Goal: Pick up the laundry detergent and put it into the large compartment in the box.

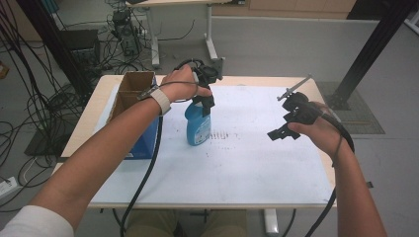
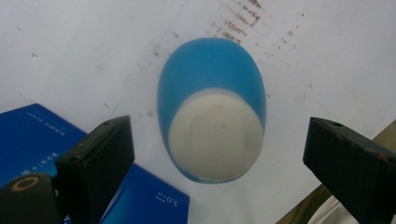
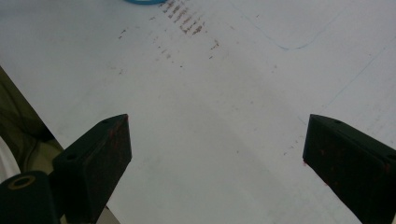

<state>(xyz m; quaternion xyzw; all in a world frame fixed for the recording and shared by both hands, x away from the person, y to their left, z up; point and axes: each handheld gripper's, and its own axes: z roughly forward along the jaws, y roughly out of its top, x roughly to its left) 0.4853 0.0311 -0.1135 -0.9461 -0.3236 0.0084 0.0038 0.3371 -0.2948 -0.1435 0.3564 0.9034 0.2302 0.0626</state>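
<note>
The left gripper (image 1: 205, 91) hovers directly above the blue bottle (image 1: 198, 126), which stands upright on the white sheet (image 1: 257, 163) just beside the blue box (image 1: 143, 140); in the left gripper view its 2 jaws stand wide apart on either side of the bottle (image 2: 212, 112) and grip nothing. The right gripper (image 1: 289, 123) is held above the sheet, well apart from the bottle to the right, and in the right gripper view its 2 jaws also stand wide apart over the bare sheet (image 3: 210, 116), holding nothing.
</note>
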